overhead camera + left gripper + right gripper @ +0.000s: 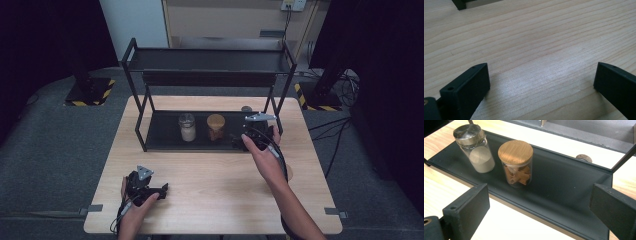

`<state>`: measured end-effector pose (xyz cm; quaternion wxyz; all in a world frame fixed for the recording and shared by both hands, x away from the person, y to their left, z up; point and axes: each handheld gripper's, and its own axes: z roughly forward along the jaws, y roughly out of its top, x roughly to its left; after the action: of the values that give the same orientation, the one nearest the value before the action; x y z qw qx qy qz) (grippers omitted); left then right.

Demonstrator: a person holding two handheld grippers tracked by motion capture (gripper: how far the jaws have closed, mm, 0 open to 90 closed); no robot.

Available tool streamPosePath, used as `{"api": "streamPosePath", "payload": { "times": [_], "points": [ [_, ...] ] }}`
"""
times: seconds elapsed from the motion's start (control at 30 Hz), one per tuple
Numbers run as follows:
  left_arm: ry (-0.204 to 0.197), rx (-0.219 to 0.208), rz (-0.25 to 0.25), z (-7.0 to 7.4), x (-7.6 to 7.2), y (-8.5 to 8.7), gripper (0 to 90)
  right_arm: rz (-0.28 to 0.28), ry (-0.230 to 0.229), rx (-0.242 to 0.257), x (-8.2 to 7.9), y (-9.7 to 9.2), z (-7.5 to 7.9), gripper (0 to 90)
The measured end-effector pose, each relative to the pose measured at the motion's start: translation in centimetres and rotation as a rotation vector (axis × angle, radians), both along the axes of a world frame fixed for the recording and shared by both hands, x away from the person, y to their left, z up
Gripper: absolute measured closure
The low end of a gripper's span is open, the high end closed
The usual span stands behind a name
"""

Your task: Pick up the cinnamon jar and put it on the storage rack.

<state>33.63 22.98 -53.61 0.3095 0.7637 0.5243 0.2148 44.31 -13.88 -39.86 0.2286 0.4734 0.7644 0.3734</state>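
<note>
High view: a black two-tier rack (150,127) stands on the far half of the wooden counter (210,185). On its lower shelf sit two jars side by side, apart: a metal-lidded jar (187,127) of pale powder, and just to its right a wooden-lidded jar (216,126) with brown pieces. The right claw (239,140) is at the front lip of the shelf, near its right end, just right of the wooden-lidded jar and not touching it. The left claw (162,191) rests near the counter's near left corner, well apart from the rack.

Left gripper view: left claw (541,80) spread wide, bare counter (536,37) between the jaws.

Right gripper view: right claw (539,206) spread wide, nothing pinched. Wooden-lidded jar (516,162) upright on the shelf beyond the jaws, nearer the left jaw; metal-lidded jar (474,147) farther left. A small round object (584,158) lies on the counter behind the rack (564,182); too small to identify.
</note>
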Motion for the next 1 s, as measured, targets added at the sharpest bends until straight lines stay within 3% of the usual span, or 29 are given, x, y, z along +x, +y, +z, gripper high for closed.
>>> {"api": "streamPosePath", "payload": {
  "times": [0.33,1.0],
  "points": [
    [0.000,0.000,0.000,0.0,0.0,0.0,0.0,0.012,0.000,0.002,-1.3,-1.1,0.3,2.4],
    [0.000,0.000,0.000,0.0,0.0,0.0,0.0,-0.022,-0.006,0.031,-2.7,-3.7,0.8,2.4]
  ]
}}
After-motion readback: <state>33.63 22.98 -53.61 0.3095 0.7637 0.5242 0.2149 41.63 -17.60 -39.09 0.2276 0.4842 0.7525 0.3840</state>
